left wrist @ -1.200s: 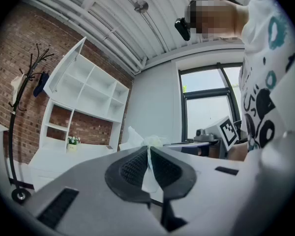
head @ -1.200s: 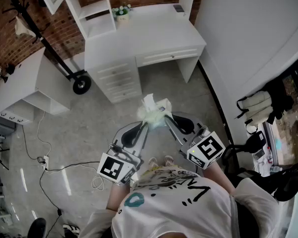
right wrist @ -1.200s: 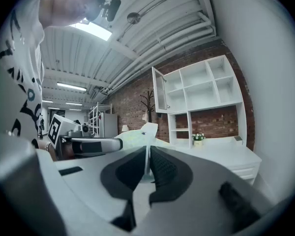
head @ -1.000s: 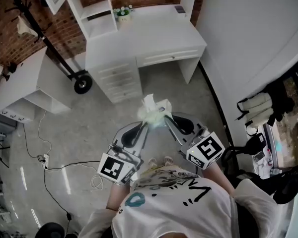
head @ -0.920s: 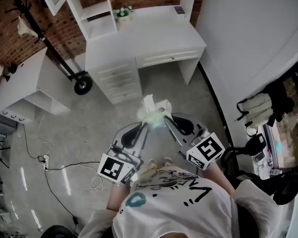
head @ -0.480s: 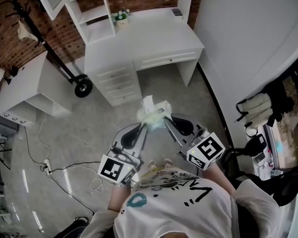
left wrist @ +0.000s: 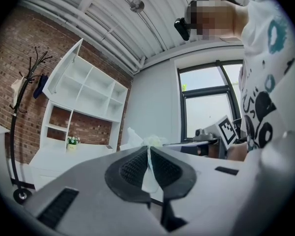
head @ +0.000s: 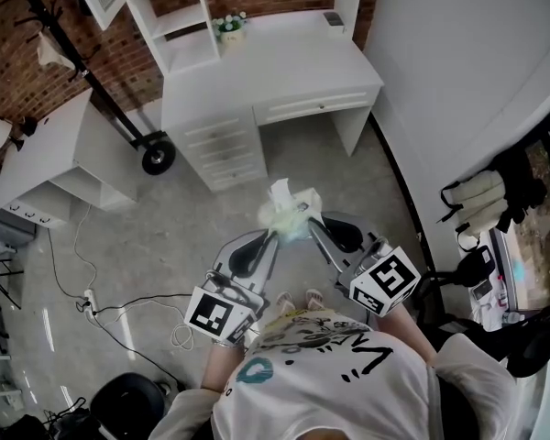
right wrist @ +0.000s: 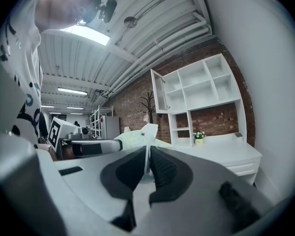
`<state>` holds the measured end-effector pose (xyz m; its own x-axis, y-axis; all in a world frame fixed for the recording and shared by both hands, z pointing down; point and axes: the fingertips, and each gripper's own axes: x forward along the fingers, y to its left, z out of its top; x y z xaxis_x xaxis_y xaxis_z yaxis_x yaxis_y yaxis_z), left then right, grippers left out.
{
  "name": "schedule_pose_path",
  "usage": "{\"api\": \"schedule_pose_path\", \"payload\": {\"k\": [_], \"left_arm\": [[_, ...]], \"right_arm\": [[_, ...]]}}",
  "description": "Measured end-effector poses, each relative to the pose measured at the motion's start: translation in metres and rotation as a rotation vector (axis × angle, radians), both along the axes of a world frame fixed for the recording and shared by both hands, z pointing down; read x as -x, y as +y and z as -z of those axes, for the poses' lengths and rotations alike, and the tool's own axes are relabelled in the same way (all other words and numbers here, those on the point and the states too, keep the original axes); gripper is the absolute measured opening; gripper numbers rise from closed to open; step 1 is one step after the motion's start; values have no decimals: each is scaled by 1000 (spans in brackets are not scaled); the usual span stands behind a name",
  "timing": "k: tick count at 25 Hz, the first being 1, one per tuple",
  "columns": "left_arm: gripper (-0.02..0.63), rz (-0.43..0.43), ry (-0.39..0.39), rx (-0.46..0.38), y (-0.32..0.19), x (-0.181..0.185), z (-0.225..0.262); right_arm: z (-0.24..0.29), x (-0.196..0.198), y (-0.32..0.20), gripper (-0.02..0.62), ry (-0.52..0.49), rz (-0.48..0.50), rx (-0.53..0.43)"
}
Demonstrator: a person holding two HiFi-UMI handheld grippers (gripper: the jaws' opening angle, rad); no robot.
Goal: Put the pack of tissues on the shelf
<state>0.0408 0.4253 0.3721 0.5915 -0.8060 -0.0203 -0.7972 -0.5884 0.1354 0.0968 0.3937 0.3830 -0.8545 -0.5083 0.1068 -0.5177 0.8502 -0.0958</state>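
Pack of tissues [head: 289,211] clamped at opposite ends by left tongs [head: 271,235] and right tongs [head: 312,232]; shelf [head: 185,18] well ahead of both.

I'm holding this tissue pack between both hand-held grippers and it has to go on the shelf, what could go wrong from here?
The left hand-held gripper and the right hand-held gripper each pinch only a thin edge of the tissue pack, so it may slip out, or tear if your hands drift apart. A flowerpot stands right beside the shelf; the pack could knock it as you set it down.
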Motion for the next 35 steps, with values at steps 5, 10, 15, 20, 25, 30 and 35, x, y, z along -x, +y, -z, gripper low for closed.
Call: {"api": "schedule_pose_path", "payload": {"k": [5,10,15,20,25,30,35], "left_arm": [[21,-9,10,4,2,12,-1],[20,-27,20,-7,1,18,0],[21,-27,16,-11,-1,24,-3],[21,-26,17,-8,-7,29,-3],[20,-11,16,-10,-26,32,-5],[21,-9,9,0,-55,24,-11],[20,15,6,-9,-94,21,-6]], "right_arm": [[-3,11,6,35,7,-11,7],[0,16,4,35,12,-31,-1],[-2,22,5,35,5,-41,-5],[-3,27,-3,35,2,-35,-4],[-4,30,-22,35,1,-20,-12],[-7,22,-54,35,2,-11,-8],[-2,21,-95,35,0,13,-18]]}}
